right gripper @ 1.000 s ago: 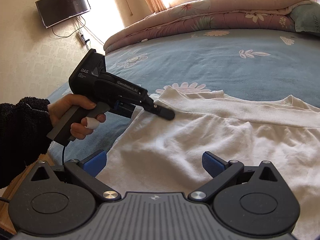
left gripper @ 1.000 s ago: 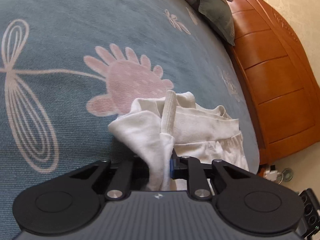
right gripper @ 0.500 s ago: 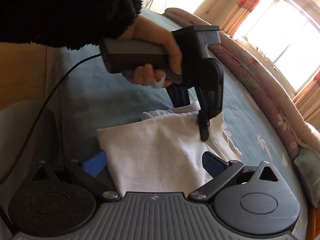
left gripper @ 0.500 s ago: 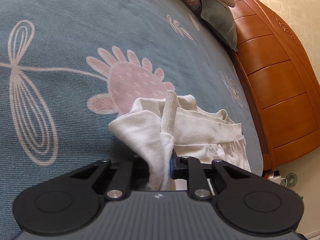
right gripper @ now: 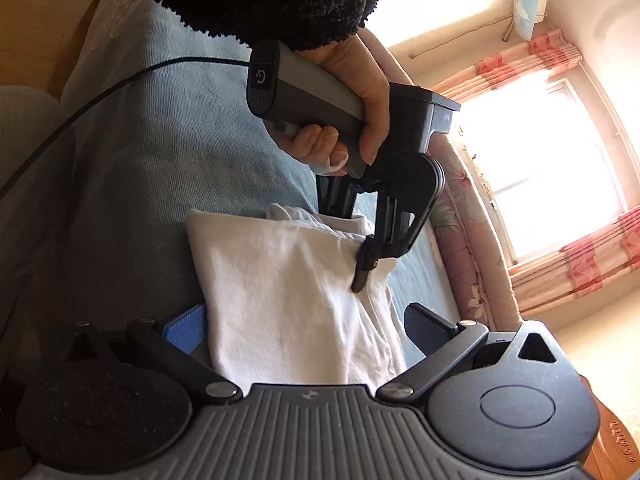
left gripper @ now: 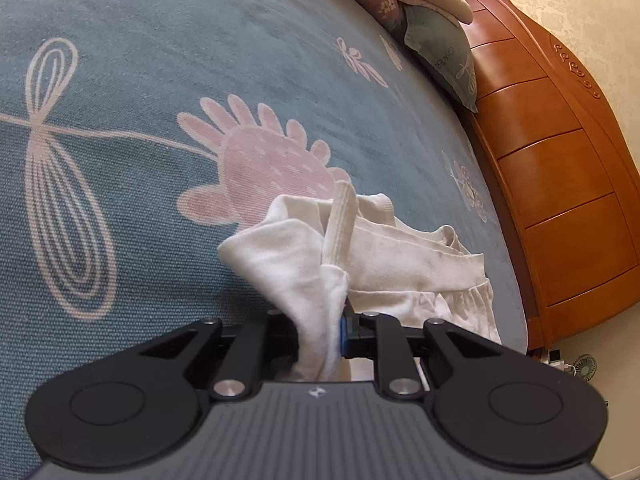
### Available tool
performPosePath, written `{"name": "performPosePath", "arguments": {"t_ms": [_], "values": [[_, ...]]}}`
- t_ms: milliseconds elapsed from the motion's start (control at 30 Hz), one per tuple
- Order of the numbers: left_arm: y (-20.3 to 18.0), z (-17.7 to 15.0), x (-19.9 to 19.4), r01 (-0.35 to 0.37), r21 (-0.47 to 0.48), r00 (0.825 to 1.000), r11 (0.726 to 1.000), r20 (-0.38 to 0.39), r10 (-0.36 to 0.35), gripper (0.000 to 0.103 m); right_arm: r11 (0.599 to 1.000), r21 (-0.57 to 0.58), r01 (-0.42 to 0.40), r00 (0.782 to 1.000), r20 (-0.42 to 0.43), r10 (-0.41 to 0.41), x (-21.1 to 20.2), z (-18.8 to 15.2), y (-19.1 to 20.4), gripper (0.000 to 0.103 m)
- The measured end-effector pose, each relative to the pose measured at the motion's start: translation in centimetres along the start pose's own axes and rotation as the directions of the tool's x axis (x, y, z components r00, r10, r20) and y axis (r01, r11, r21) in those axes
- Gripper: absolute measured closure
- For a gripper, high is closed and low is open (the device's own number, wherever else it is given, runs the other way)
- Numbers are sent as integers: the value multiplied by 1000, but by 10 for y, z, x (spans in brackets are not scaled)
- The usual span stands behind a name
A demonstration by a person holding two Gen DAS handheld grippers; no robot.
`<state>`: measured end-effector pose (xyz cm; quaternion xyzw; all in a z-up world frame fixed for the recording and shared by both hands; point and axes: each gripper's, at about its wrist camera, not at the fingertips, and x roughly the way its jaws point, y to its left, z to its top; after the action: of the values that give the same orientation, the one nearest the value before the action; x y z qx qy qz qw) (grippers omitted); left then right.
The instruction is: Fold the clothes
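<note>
A white shirt (left gripper: pixel 404 252) lies bunched on the blue bedcover (left gripper: pixel 200 40) with its pink flower print. My left gripper (left gripper: pixel 341 330) is shut on a gathered fold of it, and the ribbed collar stands up just beyond the jaws. In the right wrist view the same shirt (right gripper: pixel 280 292) shows as a flat folded panel. There the left gripper (right gripper: pixel 361 274), held by a hand in a black fuzzy sleeve, pinches the panel's far right edge. My right gripper (right gripper: pixel 304 326) is open, its blue pads on either side of the cloth without pressing on it.
An orange wooden headboard (left gripper: pixel 560 200) runs along the bed's right side, with a grey-green pillow (left gripper: pixel 444 52) against it. A rolled floral quilt (right gripper: pixel 452 200) lies by the bright window (right gripper: pixel 540 160). A black cable (right gripper: pixel 120 80) trails over the bedcover. A small fan (left gripper: pixel 584 366) stands on the floor.
The right wrist view has rolled and swung round, so the left hand now sits above the shirt and close by. The left gripper keeps its hold in the same place.
</note>
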<state>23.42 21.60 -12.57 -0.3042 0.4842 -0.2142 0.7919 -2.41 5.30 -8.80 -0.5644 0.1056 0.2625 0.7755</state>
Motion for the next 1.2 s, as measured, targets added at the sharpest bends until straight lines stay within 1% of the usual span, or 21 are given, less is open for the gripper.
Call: {"name": "performPosePath", "arguments": {"t_ms": [100,200,300,400,500,600,667,733,767,833,867,900,933,967,1000,1067,1100,1200], "values": [[1,0,0,6,-6,1000,1000,3,-6,85,998,-40,42,999,-3,-42,6,13,7,0],[2,-1,0,12,-12,1000,1000,6,-12,85,996,-55,72,997,-9,-72,11,24,14,0],[4,-1,1,20,-20,1000,1000,10,-19,85,994,-61,95,995,-27,-97,8,17,15,0],[4,-2,2,24,-23,1000,999,12,-24,85,991,-44,126,989,-75,-129,11,5,12,0],[4,-1,2,26,-27,1000,999,13,-25,85,991,-24,134,986,-98,-136,19,9,8,0],[3,-2,3,22,-28,1000,999,14,-21,85,988,-26,151,985,-83,-153,28,20,13,0],[2,-2,4,21,-29,1000,999,16,-21,85,987,-25,156,984,-83,-157,29,19,14,3],[3,-2,4,27,-31,1000,999,15,-26,85,988,-15,151,985,-82,-151,25,15,16,8],[4,-1,4,29,-34,999,999,14,-29,85,989,-6,146,986,-84,-146,24,13,17,11],[4,-1,4,28,-34,1000,999,14,-28,85,993,3,118,989,-95,-117,23,14,19,28],[3,-2,4,26,-33,1000,999,15,-25,85,995,7,102,990,-100,-101,23,15,20,33],[2,-2,4,23,-32,1000,999,16,-22,85,997,13,78,991,-106,-77,23,16,21,48],[2,-2,4,19,-31,1000,999,17,-19,85,999,21,50,993,-112,-47,23,17,23,68],[1,-2,4,16,-30,1000,999,17,-15,85,1000,29,13,993,-120,-10,23,18,26,81],[0,-2,4,12,-27,1000,1000,18,-11,85,999,33,-6,992,-127,10,24,18,30,96],[-1,-3,4,4,-25,1000,1000,20,-3,85,1000,14,12,992,-124,-10,25,18,36,96],[-3,-3,4,-3,-24,1000,1000,20,3,85,1000,16,9,993,-122,-7,25,18,36,96],[-8,-2,3,-30,-12,999,999,19,30,85,998,64,-27,992,-121,34,26,18,25,96]]}}
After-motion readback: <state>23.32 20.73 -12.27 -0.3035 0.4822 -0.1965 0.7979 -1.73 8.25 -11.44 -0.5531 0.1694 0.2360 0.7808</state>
